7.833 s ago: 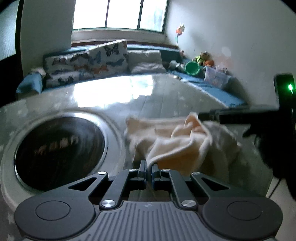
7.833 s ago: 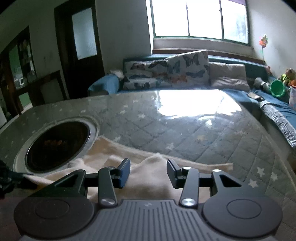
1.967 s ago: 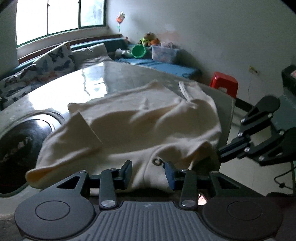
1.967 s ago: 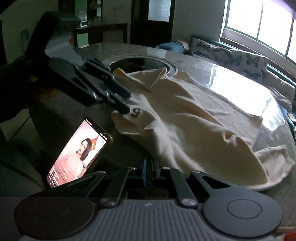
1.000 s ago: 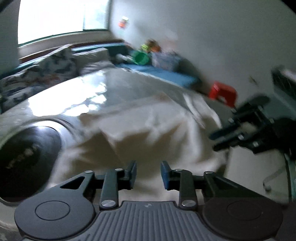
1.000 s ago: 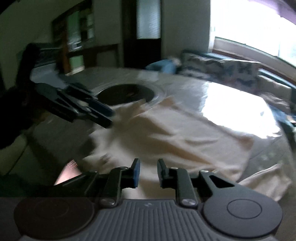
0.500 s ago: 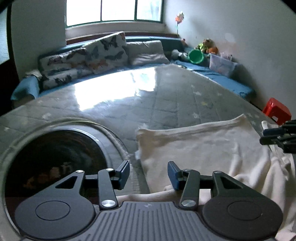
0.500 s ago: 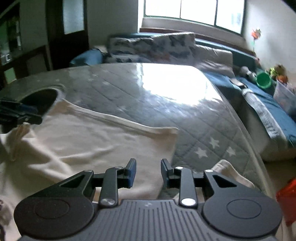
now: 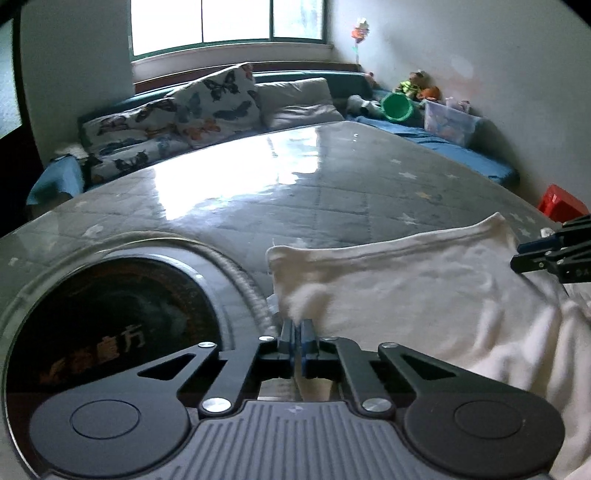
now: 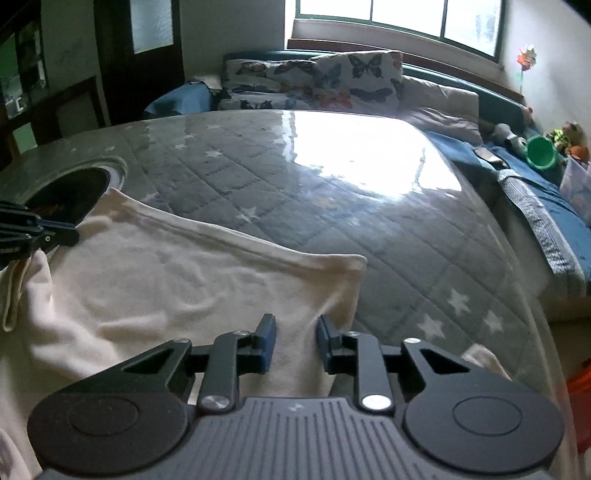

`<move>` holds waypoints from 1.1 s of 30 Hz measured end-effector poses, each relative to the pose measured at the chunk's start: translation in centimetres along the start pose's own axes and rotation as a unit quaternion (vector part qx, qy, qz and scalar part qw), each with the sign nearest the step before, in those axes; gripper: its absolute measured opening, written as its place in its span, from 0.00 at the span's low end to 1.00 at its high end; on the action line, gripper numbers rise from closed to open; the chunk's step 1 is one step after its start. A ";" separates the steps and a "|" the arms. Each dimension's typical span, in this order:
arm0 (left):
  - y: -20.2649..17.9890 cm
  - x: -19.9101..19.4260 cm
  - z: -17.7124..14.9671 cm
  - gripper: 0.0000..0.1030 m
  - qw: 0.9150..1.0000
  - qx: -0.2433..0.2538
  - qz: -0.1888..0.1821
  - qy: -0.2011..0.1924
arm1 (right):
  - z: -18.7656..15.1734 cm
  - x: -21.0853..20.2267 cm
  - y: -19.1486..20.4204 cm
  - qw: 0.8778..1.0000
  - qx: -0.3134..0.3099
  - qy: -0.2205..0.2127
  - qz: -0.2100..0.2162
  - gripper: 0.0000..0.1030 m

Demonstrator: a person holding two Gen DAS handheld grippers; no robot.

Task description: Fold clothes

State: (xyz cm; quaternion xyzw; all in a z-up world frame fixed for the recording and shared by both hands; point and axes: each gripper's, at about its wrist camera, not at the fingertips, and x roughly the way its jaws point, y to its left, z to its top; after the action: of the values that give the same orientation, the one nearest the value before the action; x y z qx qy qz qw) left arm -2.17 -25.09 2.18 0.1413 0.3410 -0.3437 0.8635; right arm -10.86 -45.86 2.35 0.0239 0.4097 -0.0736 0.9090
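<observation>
A soft, wrinkled cream knit garment (image 9: 424, 291) is pinched by the closed left gripper (image 9: 296, 328) near the glossy quilted table's (image 10: 332, 192) edge; the right gripper (image 10: 294, 341), jaws apart and just narrowed, holds nothing.

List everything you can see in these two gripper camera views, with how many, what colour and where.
Garment: one, cream, spread on the near part of the table.
Table: one, grey quilted star-pattern cover under a glossy sheet.
Round recess: one, dark, set in the table left of the garment.
Butterfly cushions: several, white with a butterfly print, on the bench under the window.
Plain cushion: one, off-white, beside them.
Bucket: one, green, far right corner.
Storage box: one, clear, next to the bucket.
Stool: one, red, right of the table.
Window: one, bright, back wall.
Left gripper: black, jaws just closed, pinching the garment's left edge.
Right gripper: black, jaws apart over the garment's right edge.
</observation>
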 end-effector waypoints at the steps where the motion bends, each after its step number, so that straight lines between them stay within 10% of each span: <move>1: 0.4 -0.1 0.0 0.03 1.000 -0.001 0.007 -0.002 | 0.3 0.3 0.3 1.000 -0.004 0.000 0.002 0.21; 23: 14.9 -0.5 -0.3 0.00 0.977 -0.073 0.202 0.001 | 11.9 11.0 12.5 0.994 -0.082 -0.014 0.063 0.22; 33: 16.0 -6.1 -3.1 0.13 0.988 -0.126 0.084 -0.025 | 10.7 6.2 13.5 0.986 -0.117 -0.048 0.110 0.22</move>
State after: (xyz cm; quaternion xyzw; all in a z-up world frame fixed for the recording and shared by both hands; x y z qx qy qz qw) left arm 4.10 -8.97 4.24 0.0509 0.3466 -0.2279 0.9085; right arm 3.21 -34.37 4.56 -0.0417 0.3666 0.0743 0.9265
